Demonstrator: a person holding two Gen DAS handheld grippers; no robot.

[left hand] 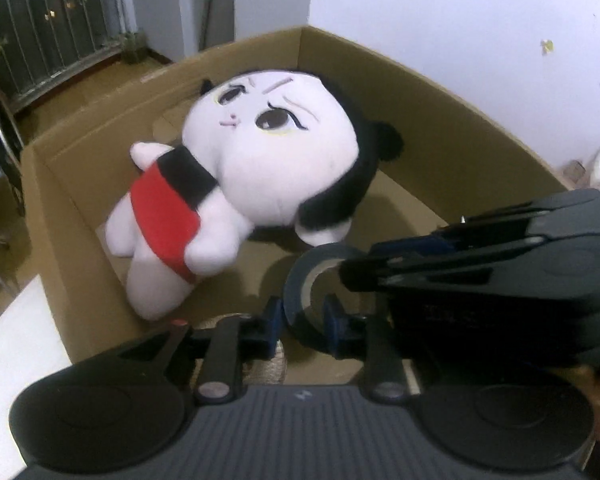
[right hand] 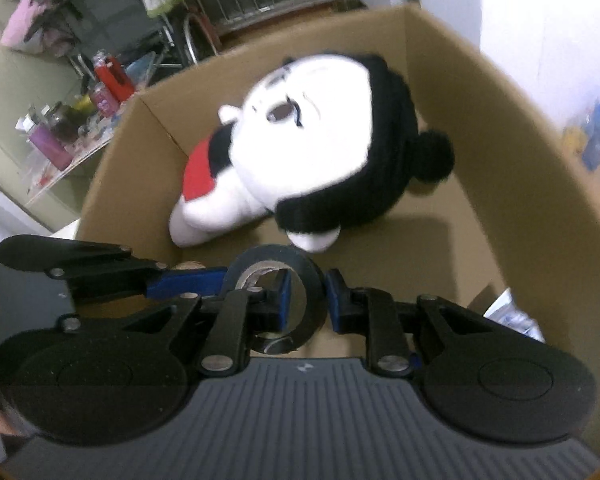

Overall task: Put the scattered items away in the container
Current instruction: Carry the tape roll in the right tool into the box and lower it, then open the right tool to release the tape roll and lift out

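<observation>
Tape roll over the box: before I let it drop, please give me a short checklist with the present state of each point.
1. The tape roll hangs over the inside of the box: ok.
2. The left gripper is clamped on the roll's wall: ok.
3. The right gripper is clamped on it too: ok.
4. Bare box floor beside the plush doll for landing: ok.
5. Drop low enough: cannot tell.
6. Nothing left outside to tidy: cannot tell.

Cardboard box (left hand: 440,128) bottom under 1 plush doll (left hand: 260,152)
</observation>
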